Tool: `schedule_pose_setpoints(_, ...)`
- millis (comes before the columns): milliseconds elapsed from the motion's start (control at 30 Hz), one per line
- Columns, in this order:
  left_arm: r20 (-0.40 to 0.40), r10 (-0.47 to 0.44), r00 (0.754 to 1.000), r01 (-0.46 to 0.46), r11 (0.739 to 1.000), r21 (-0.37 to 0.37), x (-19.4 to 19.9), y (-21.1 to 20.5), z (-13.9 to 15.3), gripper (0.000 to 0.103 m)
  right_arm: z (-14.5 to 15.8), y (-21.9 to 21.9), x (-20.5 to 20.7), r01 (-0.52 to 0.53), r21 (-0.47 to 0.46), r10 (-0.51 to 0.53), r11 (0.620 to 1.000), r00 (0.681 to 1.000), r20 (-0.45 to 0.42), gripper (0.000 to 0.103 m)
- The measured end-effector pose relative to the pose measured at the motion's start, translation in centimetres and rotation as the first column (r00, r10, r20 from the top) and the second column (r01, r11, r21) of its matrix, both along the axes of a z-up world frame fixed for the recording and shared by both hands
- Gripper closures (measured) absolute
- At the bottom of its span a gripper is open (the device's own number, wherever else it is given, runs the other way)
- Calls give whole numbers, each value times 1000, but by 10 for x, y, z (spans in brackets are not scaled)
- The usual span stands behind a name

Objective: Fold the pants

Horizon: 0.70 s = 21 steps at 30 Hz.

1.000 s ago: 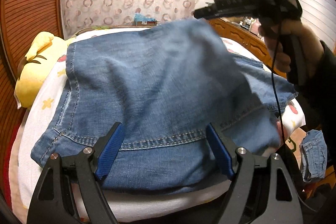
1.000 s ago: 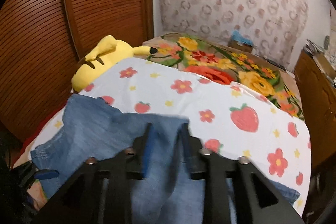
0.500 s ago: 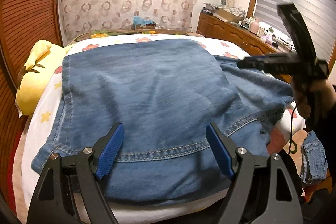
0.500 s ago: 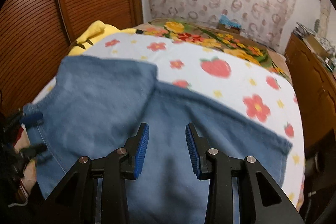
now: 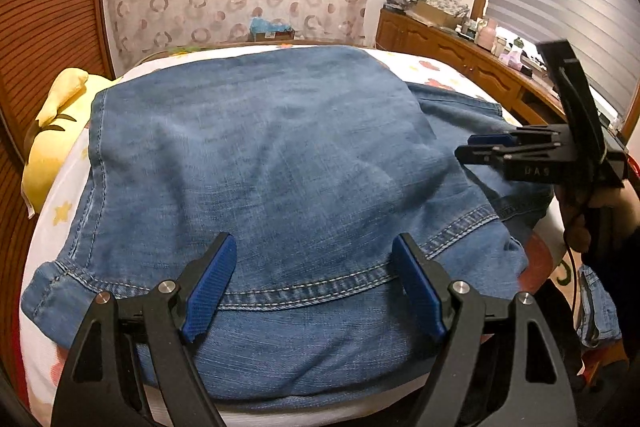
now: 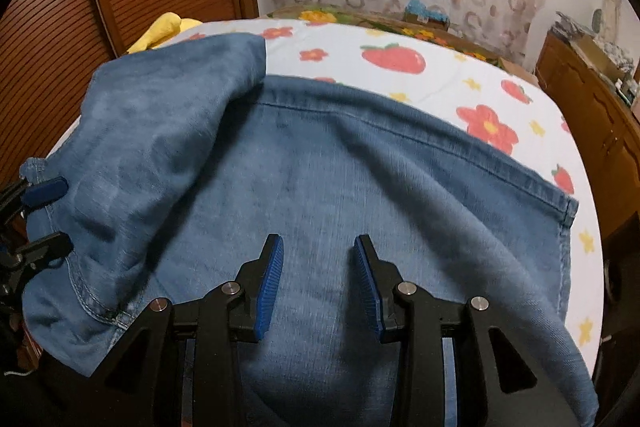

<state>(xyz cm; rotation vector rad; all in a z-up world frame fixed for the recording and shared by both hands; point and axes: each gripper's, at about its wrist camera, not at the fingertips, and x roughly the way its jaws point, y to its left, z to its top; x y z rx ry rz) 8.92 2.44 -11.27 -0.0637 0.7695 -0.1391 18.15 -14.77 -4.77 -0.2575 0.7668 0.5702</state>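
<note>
Blue denim pants (image 5: 280, 163) lie on the bed, one part folded over another, the stitched hem near the front edge. My left gripper (image 5: 314, 287) is open and empty just above that hem. My right gripper (image 6: 318, 283) is open and empty over the lower denim layer (image 6: 360, 187); it also shows in the left wrist view (image 5: 476, 149), hovering at the pants' right side. The left gripper's fingertips (image 6: 44, 191) show at the left edge of the right wrist view, next to the folded layer (image 6: 152, 131).
The bed has a white sheet (image 6: 440, 75) with strawberries and flowers. A yellow plush toy (image 5: 52, 131) lies at its left side by the wooden slatted wall (image 5: 44, 7). A wooden dresser (image 5: 460, 59) with clutter stands on the right. More denim (image 5: 596, 307) hangs low right.
The right gripper let go of the denim it was carrying over the pants, opened and drew back to the right side. The folded layer now lies flat. The left gripper stayed put.
</note>
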Motion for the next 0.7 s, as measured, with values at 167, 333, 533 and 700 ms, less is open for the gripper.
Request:
schedule_pose_setpoints(167, 27, 17, 999, -17, 1000, 1, -2, 2, -5, 22, -5, 3, -6, -2, -11, 2, 1000, 999, 38, 52)
schedule_pose_setpoints(333, 64, 27, 998, -27, 1000, 5, -7, 1, -8, 22, -8, 1, -4, 26, -8, -26, 1000, 999, 36, 45)
schedule_pose_setpoints(533, 65, 22, 998, -24, 999, 23, -7, 1, -9, 22, -7, 2, -6, 25, -20, -24, 999, 999, 30, 44)
schedule_pose_setpoints(700, 46, 6, 999, -8, 999, 43, -7, 0, -7, 22, 0, -12, -24, 20, 4, -20, 1000, 999, 30, 44)
